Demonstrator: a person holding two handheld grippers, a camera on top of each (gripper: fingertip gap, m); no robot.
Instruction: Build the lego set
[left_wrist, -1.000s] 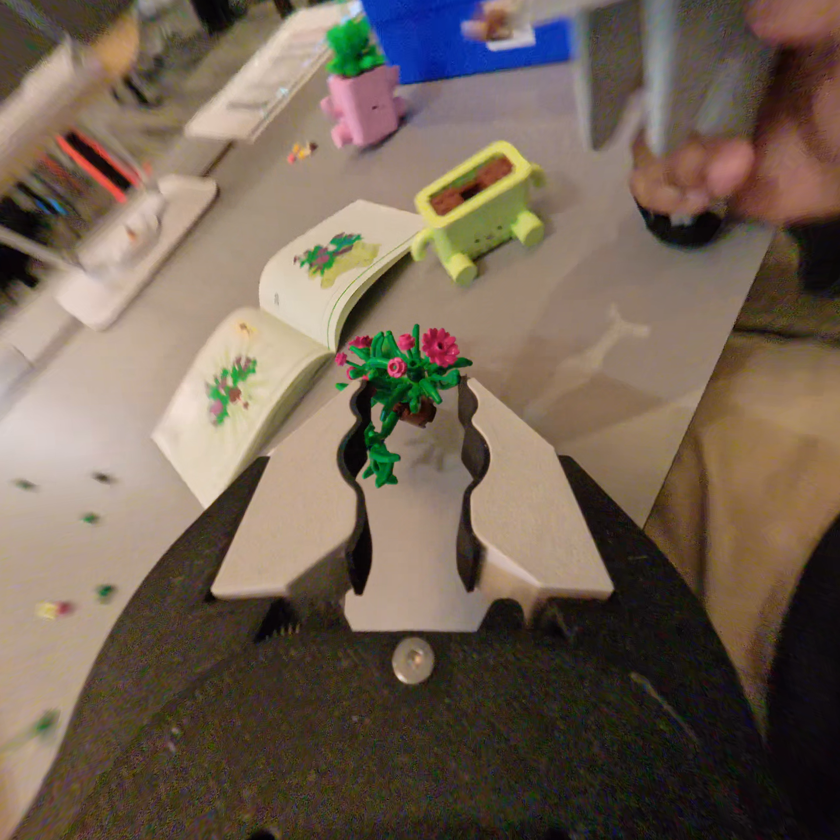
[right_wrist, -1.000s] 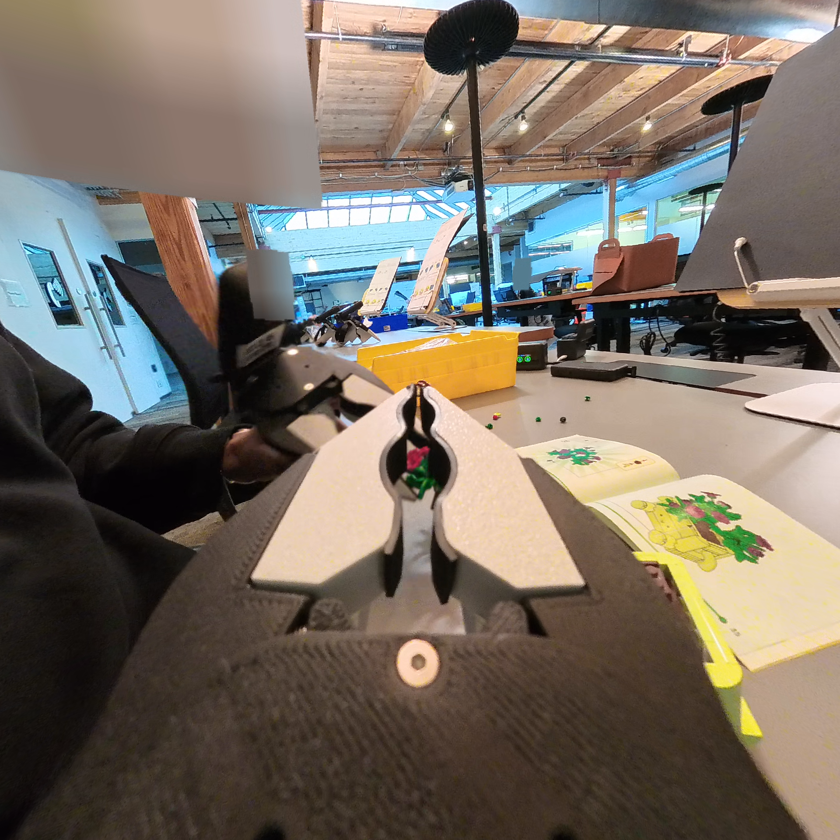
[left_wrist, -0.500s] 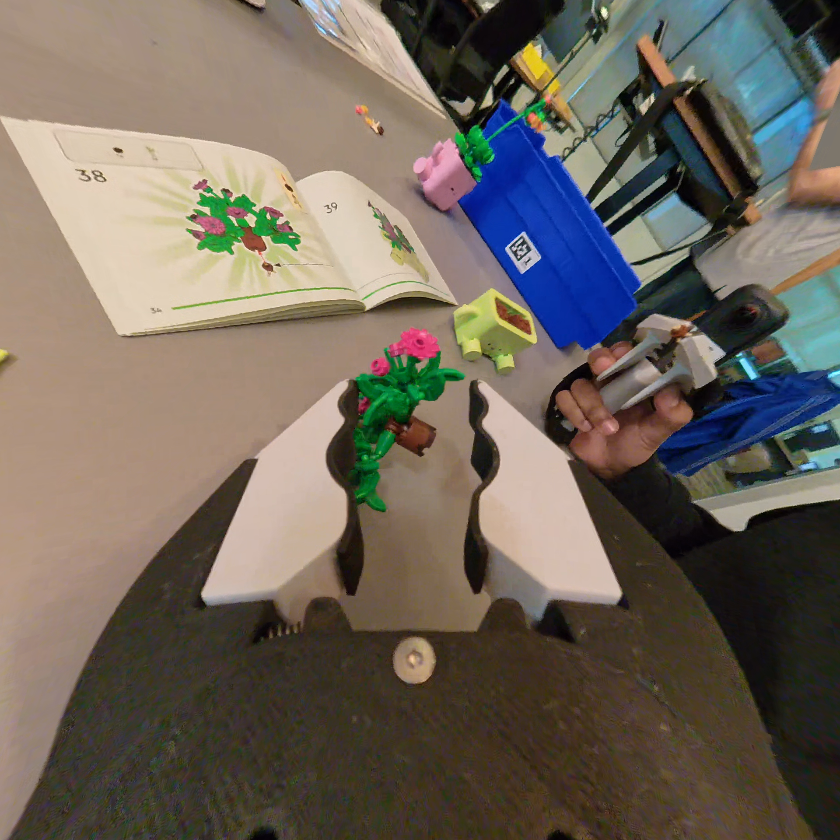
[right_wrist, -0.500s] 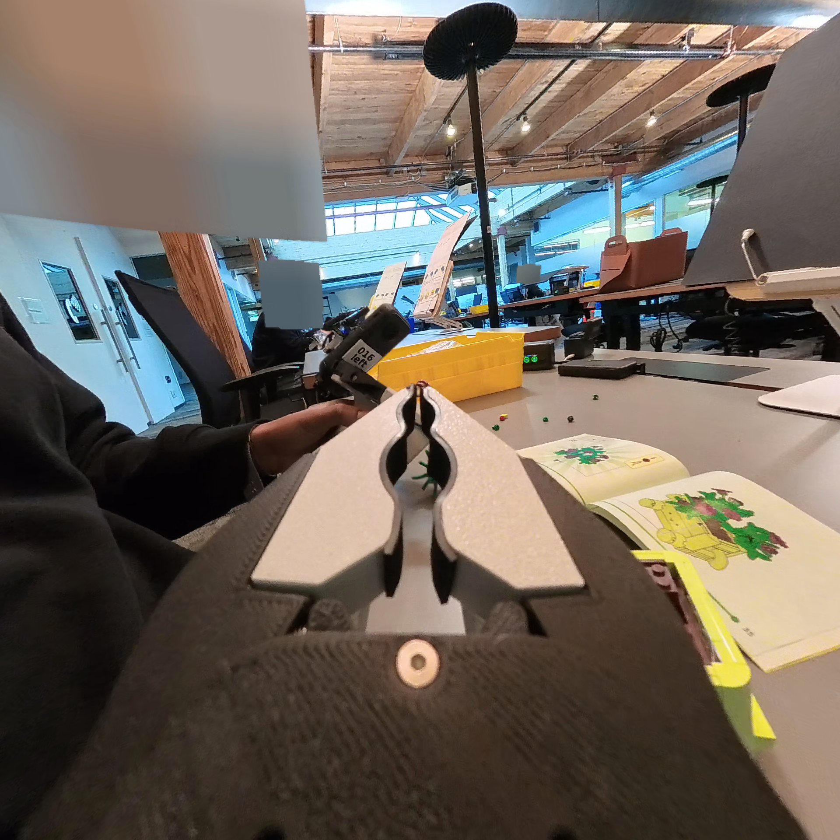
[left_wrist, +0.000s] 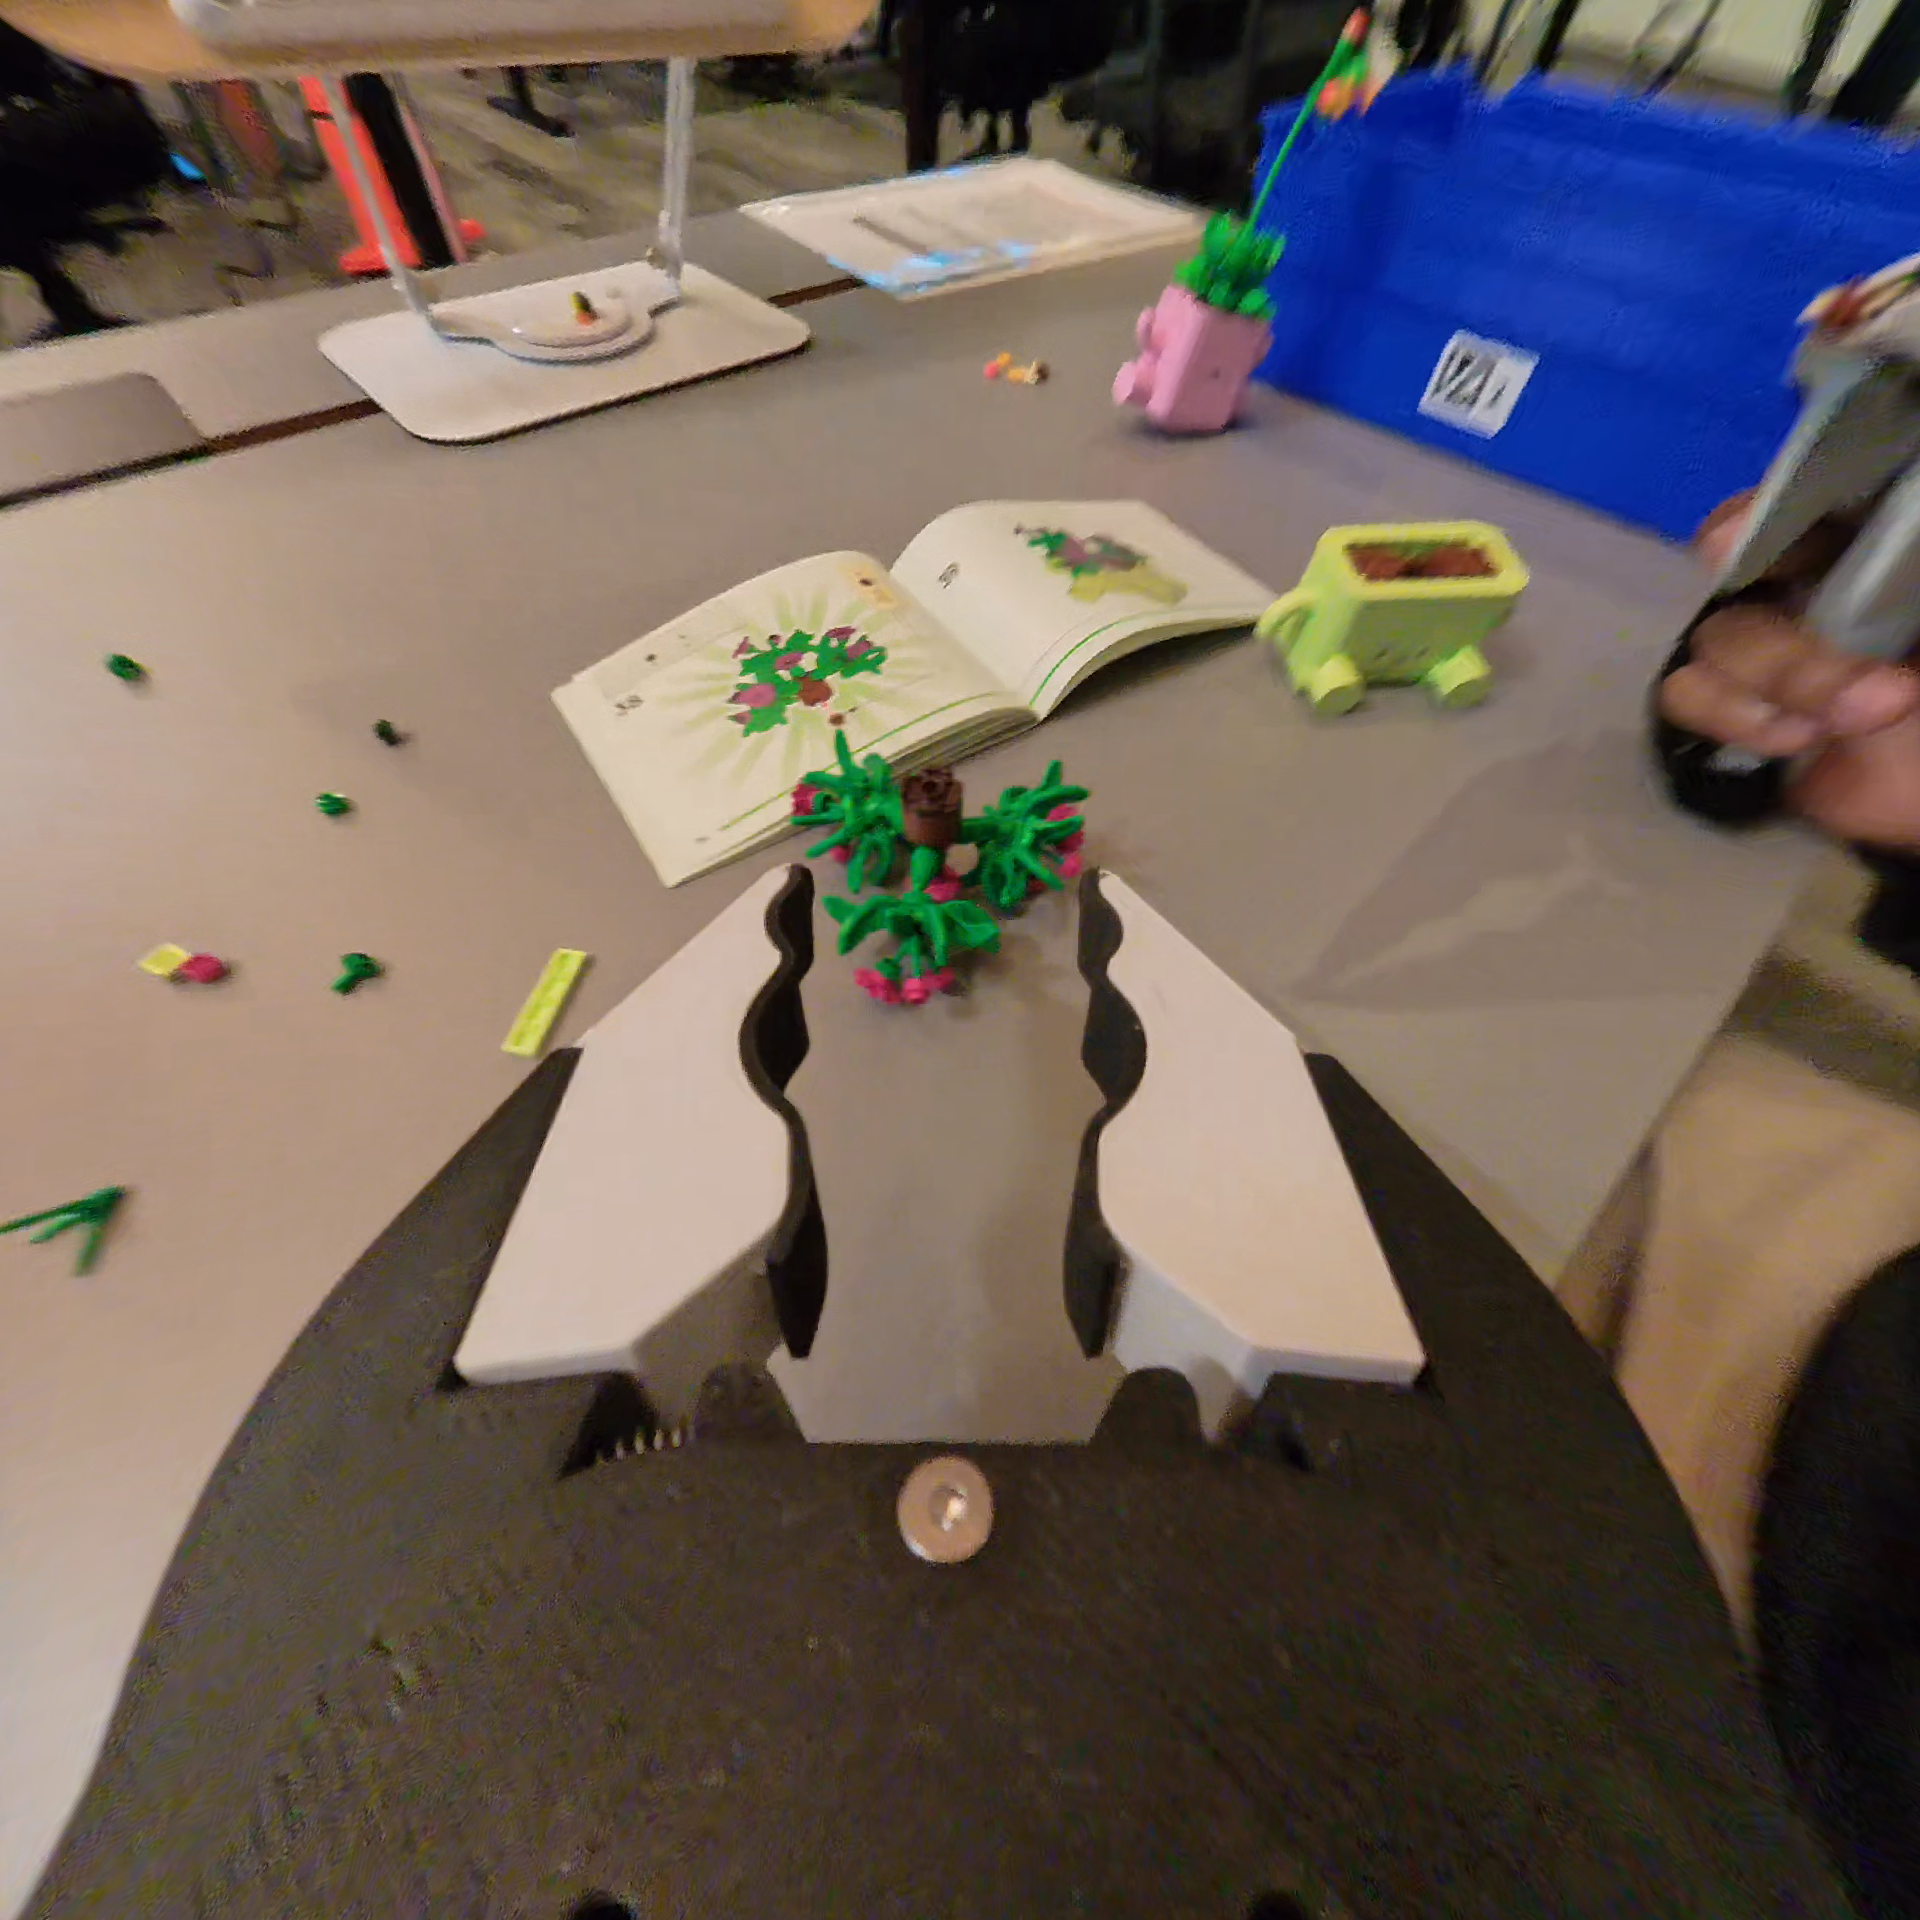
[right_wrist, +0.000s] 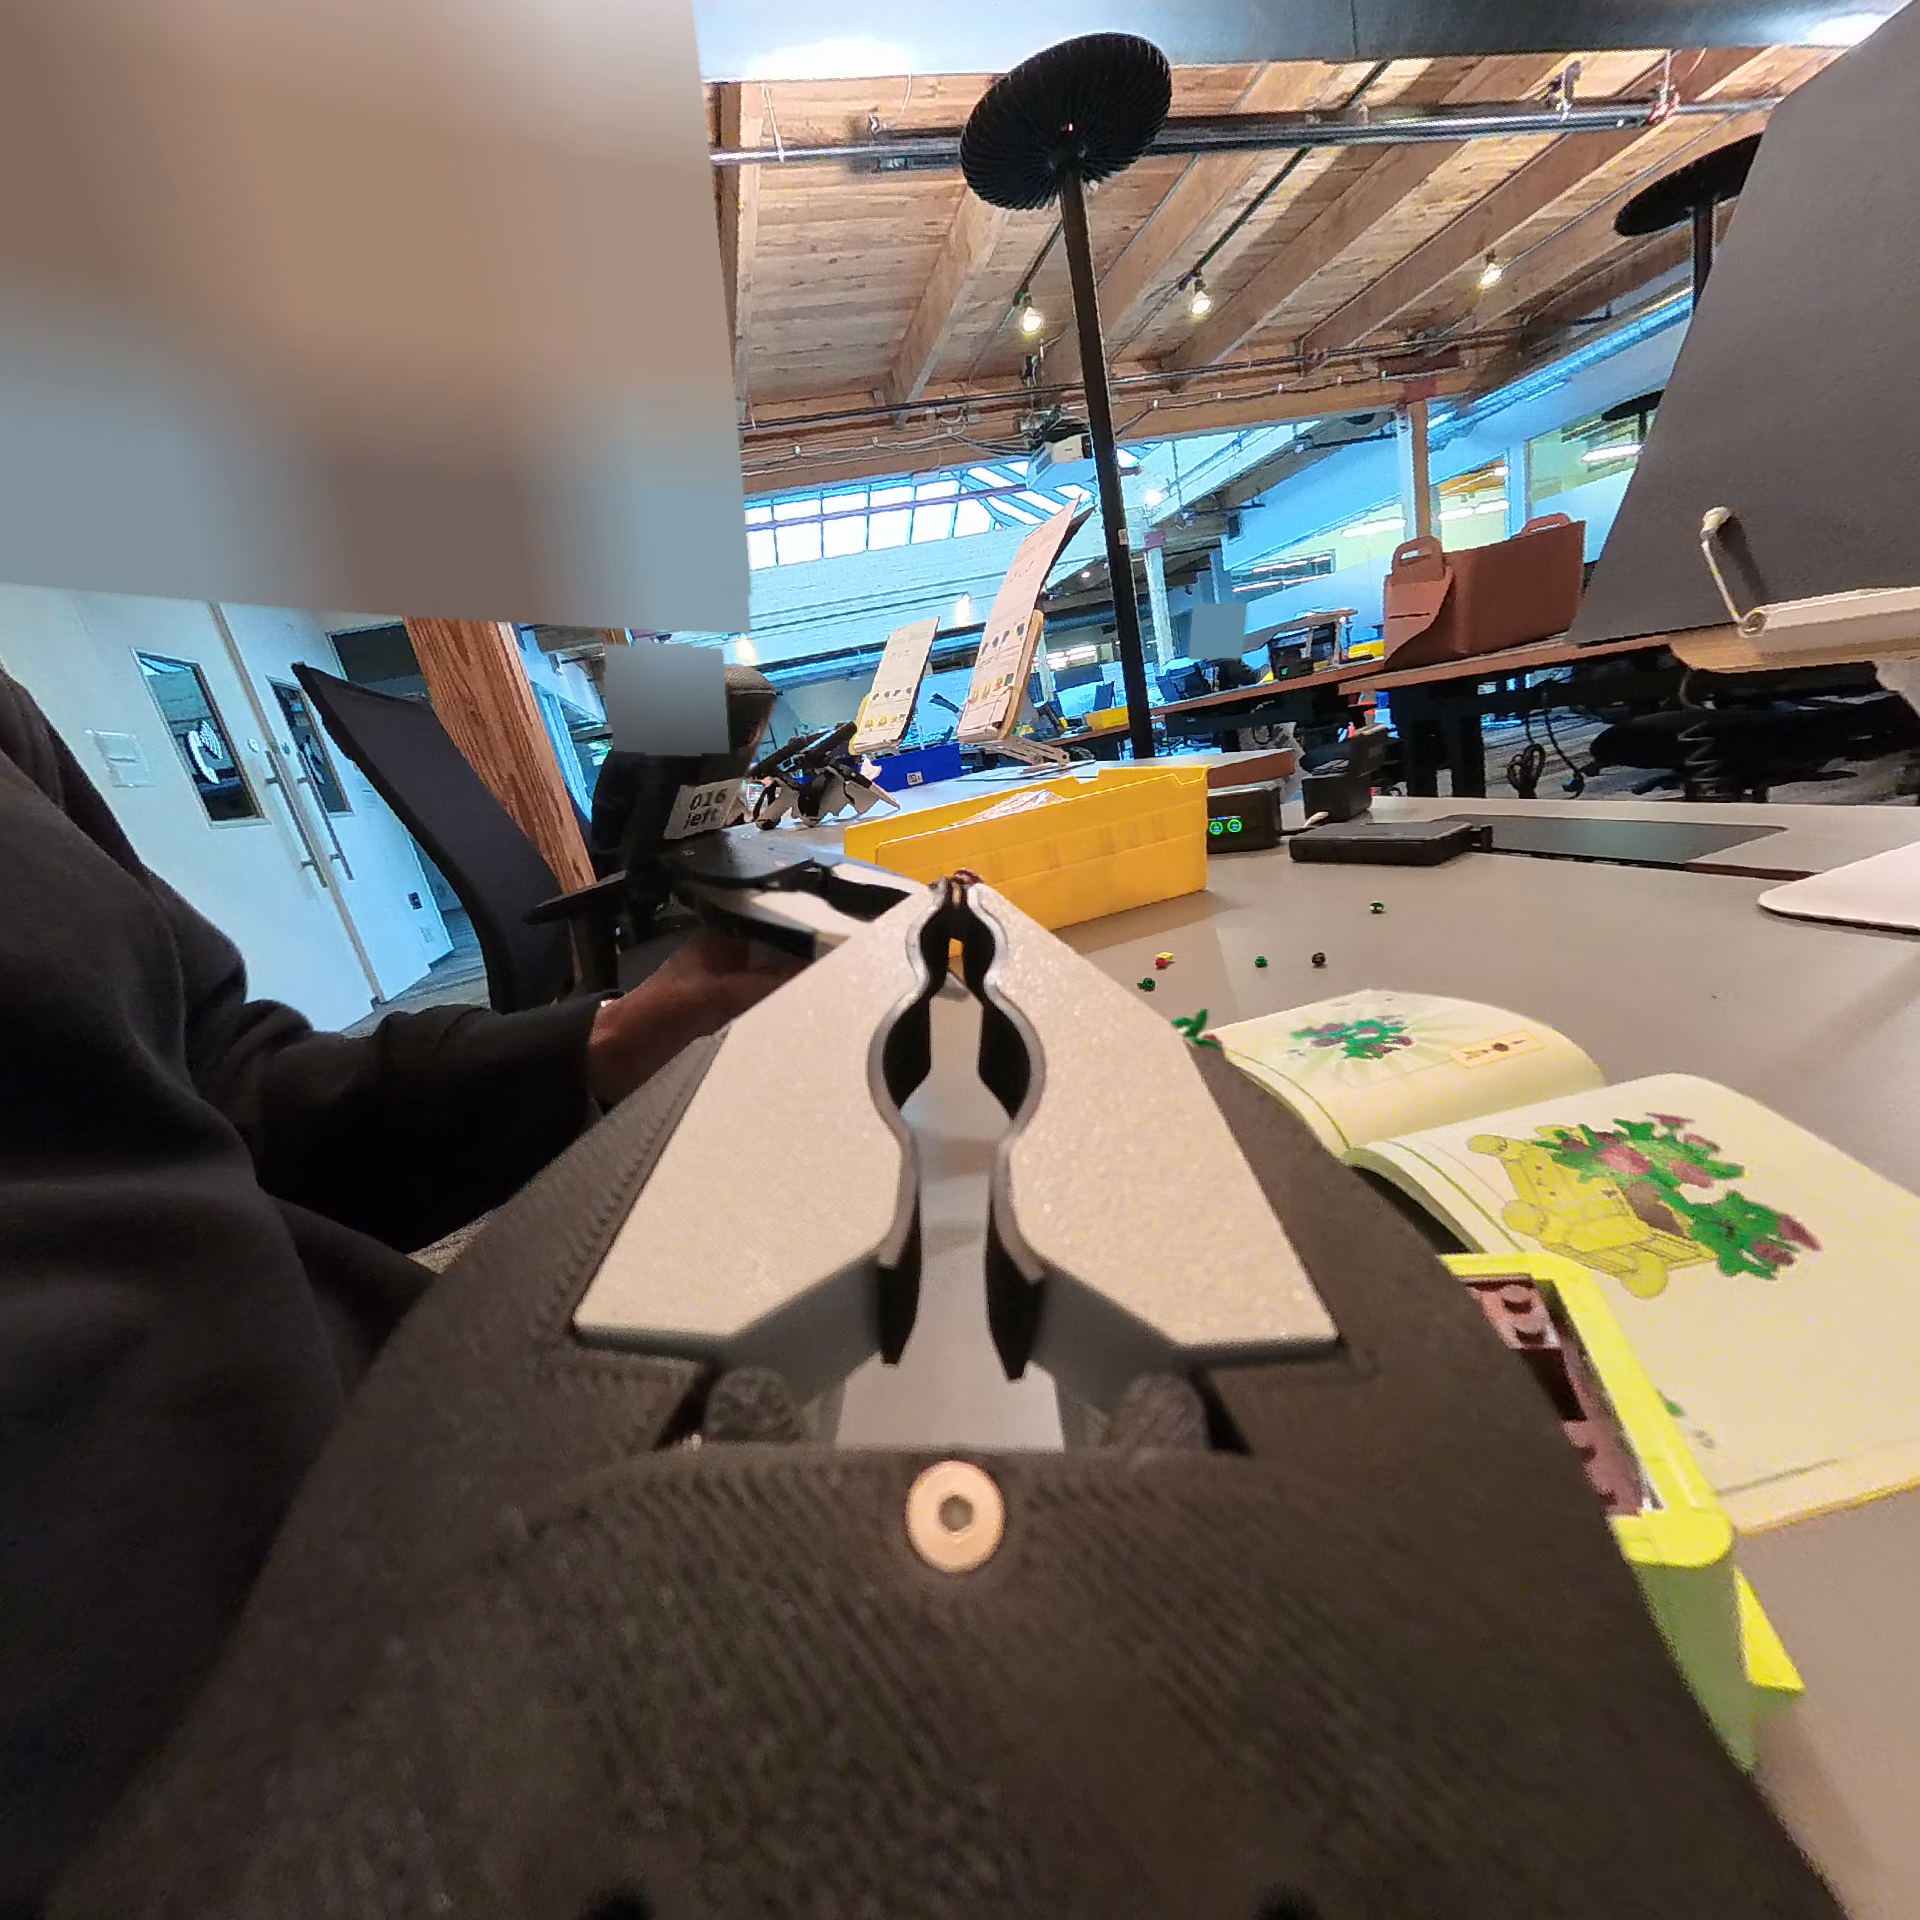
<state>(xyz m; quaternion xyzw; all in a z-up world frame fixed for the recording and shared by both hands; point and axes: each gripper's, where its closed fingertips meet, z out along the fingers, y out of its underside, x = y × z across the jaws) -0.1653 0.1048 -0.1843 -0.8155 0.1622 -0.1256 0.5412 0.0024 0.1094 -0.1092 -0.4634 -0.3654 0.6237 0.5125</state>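
The green and pink flower cluster (left_wrist: 914, 914) lies upside down on the grey table (left_wrist: 364, 540), its brown stem piece (left_wrist: 931, 806) pointing up. My left gripper (left_wrist: 940, 883) is open, with the cluster loose between its fingertips. The lime green pot (left_wrist: 1397, 613) with a brown top stands to the right, beside the open instruction booklet (left_wrist: 883, 655). My right gripper (right_wrist: 958, 894) is shut on a tiny dark red piece at its tips, held above the pot (right_wrist: 1662, 1455). It also shows in the left wrist view (left_wrist: 1849, 499), in a hand at the far right.
A pink pot with a green plant (left_wrist: 1195, 353) and a blue bin (left_wrist: 1610, 260) stand at the back right. Loose small pieces (left_wrist: 353, 971) and a lime plate (left_wrist: 545, 1003) lie at the left. A white stand base (left_wrist: 561, 343) is at the back. A yellow bin (right_wrist: 1039, 842) is behind. My right fingertips sit around 20 cm from my left ones. My left gripper is the nearer one to the lime plate (left_wrist: 545, 1003): about 10 cm, against 30 cm.
My left gripper let go of the flower cluster, which now lies upside down on the table, and its jaws have opened wider. The right gripper stays shut.
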